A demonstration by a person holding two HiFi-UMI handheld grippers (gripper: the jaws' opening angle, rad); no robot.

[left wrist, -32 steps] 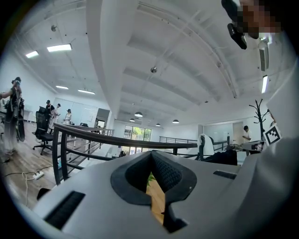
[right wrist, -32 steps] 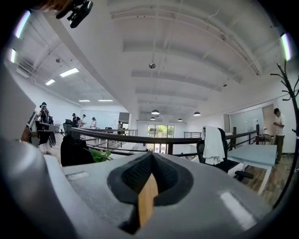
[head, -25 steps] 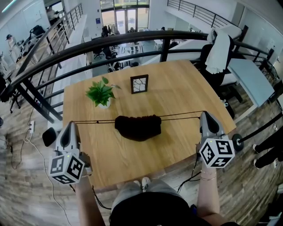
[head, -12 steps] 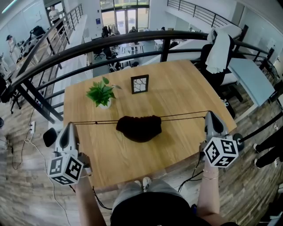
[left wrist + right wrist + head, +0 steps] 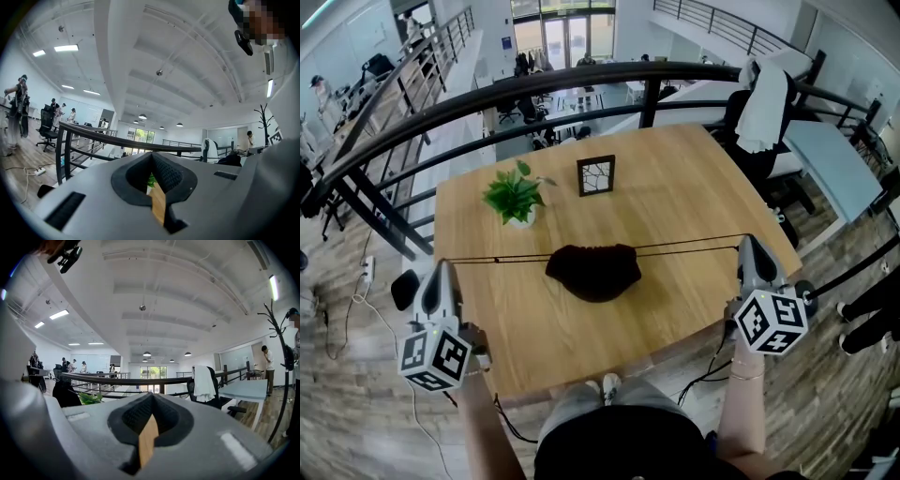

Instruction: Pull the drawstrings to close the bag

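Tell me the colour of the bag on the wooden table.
The cloth drawstring bag is black; head view shows it best.

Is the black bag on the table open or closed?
Closed, apparently: the bag has its top edge bunched tight, and the drawstrings run taut to both sides.
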